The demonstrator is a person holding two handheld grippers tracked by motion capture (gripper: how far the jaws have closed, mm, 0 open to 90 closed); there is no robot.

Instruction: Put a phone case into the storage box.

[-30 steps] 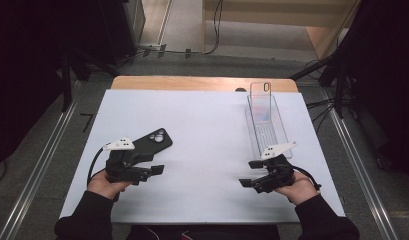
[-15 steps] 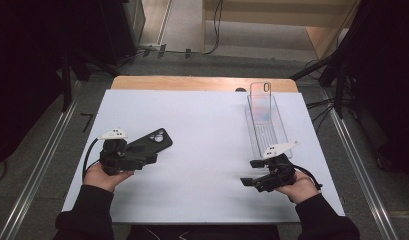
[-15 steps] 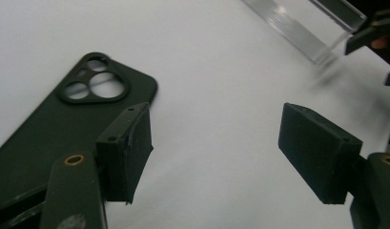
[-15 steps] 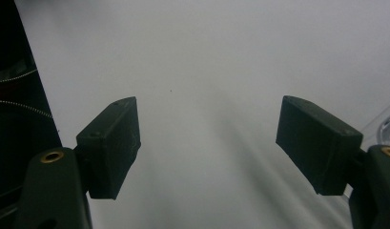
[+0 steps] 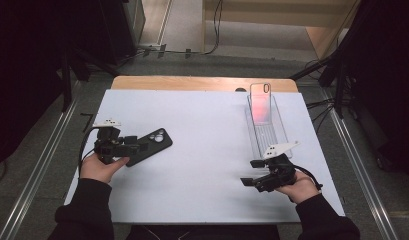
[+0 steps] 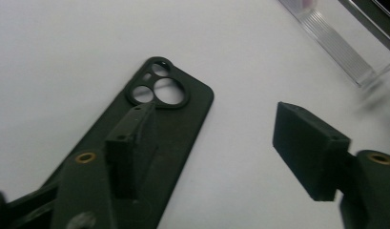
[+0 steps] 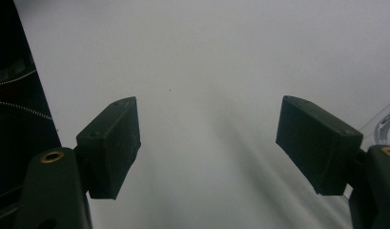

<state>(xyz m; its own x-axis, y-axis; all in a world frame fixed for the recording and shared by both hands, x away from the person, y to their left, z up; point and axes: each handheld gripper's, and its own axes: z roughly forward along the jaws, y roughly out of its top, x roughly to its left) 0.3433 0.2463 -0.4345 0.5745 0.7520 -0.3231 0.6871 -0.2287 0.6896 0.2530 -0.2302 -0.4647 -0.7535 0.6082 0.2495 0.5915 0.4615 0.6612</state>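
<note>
A black phone case [image 5: 154,143] with round camera holes lies flat on the white table [image 5: 207,125] at the left. My left gripper [image 5: 133,148] is at the case's left end, pointing right along it. In the left gripper view one finger [image 6: 130,143] hangs over the black phone case [image 6: 183,119] and the other finger [image 6: 307,148] is over bare table. The left gripper [image 6: 216,129] is open; its jaws have just been closing, with part of the case between them and neither pad pressing on it. My right gripper [image 5: 248,182] rests open at the front right, and in its own view the right gripper [image 7: 207,129] has nothing between its fingers.
A clear plastic tray [image 5: 266,131] runs front to back at the right, just beyond my right hand. A transparent phone case [image 5: 260,100] with a pink glow stands upright at its far end. A corner of the tray [image 6: 335,47] shows in the left gripper view.
My left hand has moved left and farther up the table, from in front of the case to its left end. The case and the right hand have stayed put.
</note>
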